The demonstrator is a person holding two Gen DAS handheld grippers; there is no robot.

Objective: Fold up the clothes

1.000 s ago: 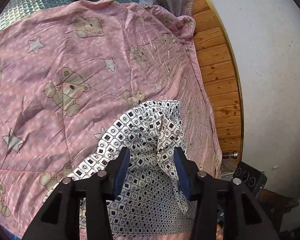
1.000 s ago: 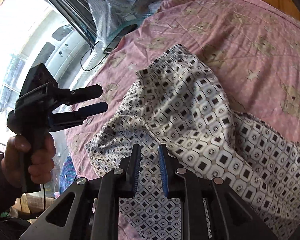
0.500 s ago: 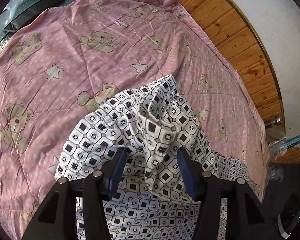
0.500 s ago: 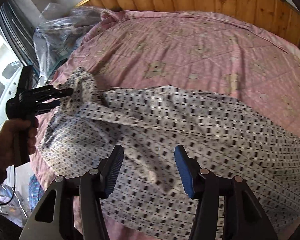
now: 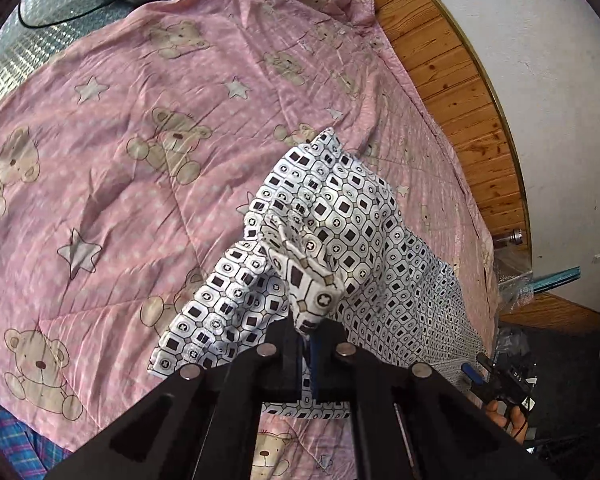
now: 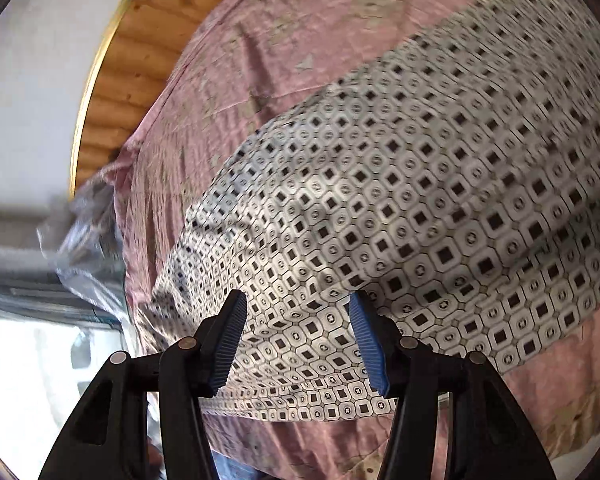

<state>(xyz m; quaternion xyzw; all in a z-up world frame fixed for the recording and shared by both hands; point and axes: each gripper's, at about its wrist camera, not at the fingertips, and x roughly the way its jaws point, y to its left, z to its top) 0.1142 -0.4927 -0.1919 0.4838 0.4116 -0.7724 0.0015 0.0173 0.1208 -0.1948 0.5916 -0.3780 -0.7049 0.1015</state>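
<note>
Left wrist: bunched geometric-print cloth (image 5: 340,216)

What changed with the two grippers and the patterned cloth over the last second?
The left hand-held gripper, open around a bunched fold half a second ago, has shut on the black-and-white patterned cloth and lifts that corner. The right hand-held gripper, nearly closed a second ago, has opened and now hovers over the cloth's near edge, its view blurred by motion. The cloth stays spread on the pink bear-print quilt.
</note>
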